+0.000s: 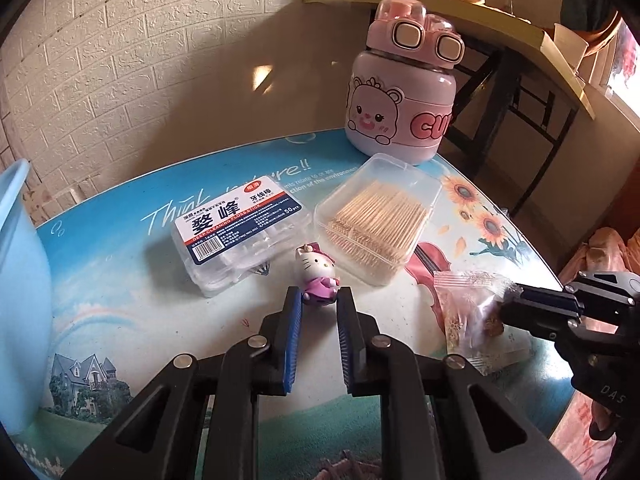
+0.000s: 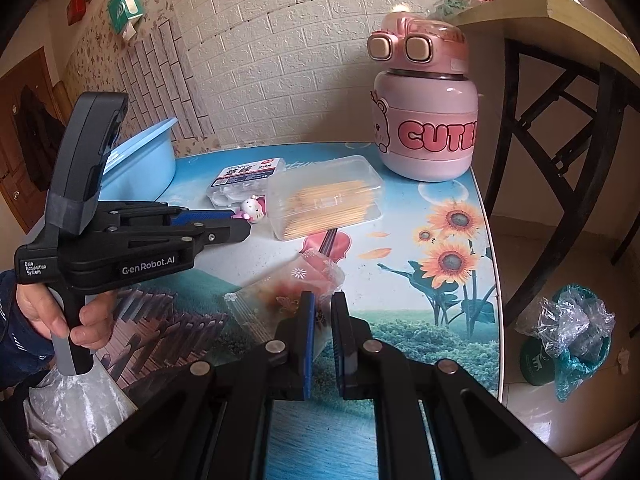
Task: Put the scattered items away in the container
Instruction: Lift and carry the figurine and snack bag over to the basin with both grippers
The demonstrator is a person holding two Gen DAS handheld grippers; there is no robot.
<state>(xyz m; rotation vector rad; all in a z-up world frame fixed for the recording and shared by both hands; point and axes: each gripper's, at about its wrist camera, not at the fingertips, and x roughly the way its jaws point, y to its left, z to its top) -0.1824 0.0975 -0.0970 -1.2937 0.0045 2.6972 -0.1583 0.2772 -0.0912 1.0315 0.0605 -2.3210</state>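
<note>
A blue basin [image 1: 16, 280] sits at the surface's left edge. Beside the floss box [image 1: 240, 232], the left gripper [image 1: 318, 296] has its fingers closed on the cat figure [image 1: 318, 276]. Right of the toothpick box [image 1: 380, 220], the right gripper [image 2: 322, 304] pinches a snack packet [image 2: 280, 296].

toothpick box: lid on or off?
On. The clear toothpick box lies flat on the table with its lid closed over the toothpicks, seen through the plastic; a clasp shows at its front edge in the right wrist view.
</note>
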